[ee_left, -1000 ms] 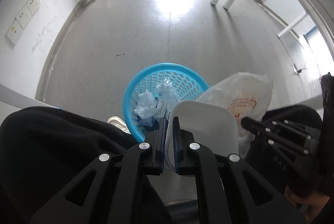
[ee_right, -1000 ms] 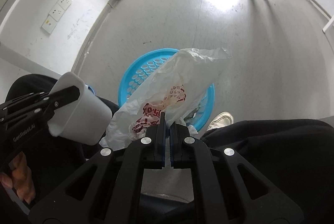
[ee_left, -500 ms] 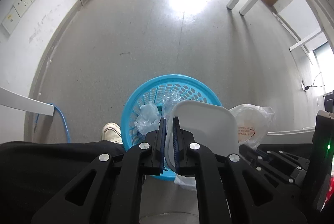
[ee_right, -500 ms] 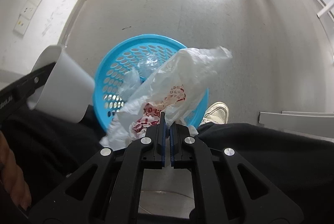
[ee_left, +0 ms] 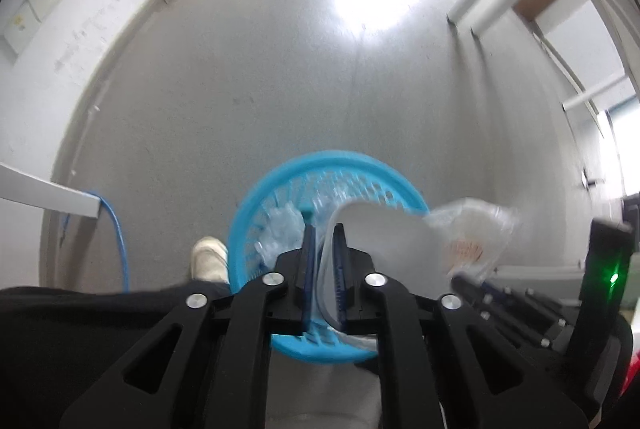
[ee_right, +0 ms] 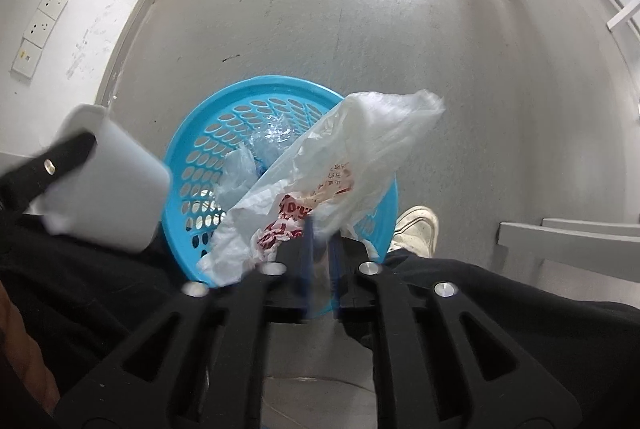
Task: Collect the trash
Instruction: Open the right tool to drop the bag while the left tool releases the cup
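A round blue perforated basket (ee_left: 360, 165) stands on the floor with crumpled clear plastic in it. My left gripper (ee_left: 323, 229) hangs over its near side, its jaws opening. The rim of a white plastic container (ee_left: 384, 237) sits loose in the gap between them. In the right wrist view the container (ee_right: 112, 197) hangs at the basket's left edge (ee_right: 240, 93). My right gripper (ee_right: 320, 229) points down over the basket, its jaws opening too. A white plastic bag with red print (ee_right: 360, 149) trails from the gap across the basket.
The person's black trousers fill the near edge of both views, and a white shoe (ee_right: 416, 229) stands beside the basket. A blue cable (ee_left: 116, 229) hangs by a white ledge on the left. White furniture legs (ee_right: 560, 241) stand on the grey floor on the right.
Both grippers have sunk toward the basket, which looks larger and more centred. The fingers of both, earlier pinched on the container rim and the bag, have parted.
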{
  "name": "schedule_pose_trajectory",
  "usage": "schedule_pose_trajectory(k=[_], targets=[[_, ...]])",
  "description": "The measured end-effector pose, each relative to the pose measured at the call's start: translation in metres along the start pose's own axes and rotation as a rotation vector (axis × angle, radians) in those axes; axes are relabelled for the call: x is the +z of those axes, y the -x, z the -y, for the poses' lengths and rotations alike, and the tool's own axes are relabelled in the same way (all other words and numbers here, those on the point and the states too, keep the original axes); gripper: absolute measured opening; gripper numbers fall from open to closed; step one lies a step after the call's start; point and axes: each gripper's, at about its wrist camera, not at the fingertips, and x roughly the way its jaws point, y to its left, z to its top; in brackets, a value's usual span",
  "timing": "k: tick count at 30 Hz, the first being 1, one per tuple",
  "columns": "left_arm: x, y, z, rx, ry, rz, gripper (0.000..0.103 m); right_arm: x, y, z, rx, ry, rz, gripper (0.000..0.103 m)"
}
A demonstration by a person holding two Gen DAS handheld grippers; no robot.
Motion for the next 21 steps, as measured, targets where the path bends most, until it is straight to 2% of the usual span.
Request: schedule_pose_trajectory(k=[1,2,8,11,15,16,21], targets=[[0.002,0.002,-0.002,-0.008,0.012,0.015,0.038,0.0,0.0,0.001,0.0,-0.004,0.005,0.036],[0.003,0.001,-0.003,-0.015,0.022,0.016,0.041,-0.001,0.001,0.001,-0.001,-0.007,0.008,0.037],[-0.002,-0.007,-0.009,0.008,0.048,-0.063,0.04,-0.007,0.008,0.007,0.019,-0.034,0.007,0.037],[-0.009,-0.001,-0.011,-0.016,0.058,-0.105,0.04,-0.013,0.018,0.007,0.045,-0.039,0.005,0.037],[-0.021,0.011,-0.006,-0.012,0.008,-0.128,0.04,-0.024,0.039,0.005,0.072,-0.015,0.021,0.039],[-0.024,0.015,-0.003,-0.009,-0.009,-0.126,0.04,-0.027,0.044,0.004,0.076,-0.008,0.03,0.042],[-0.042,0.047,0.006,-0.026,-0.104,-0.07,0.046,-0.043,0.075,-0.001,0.066,0.032,0.087,0.048]])
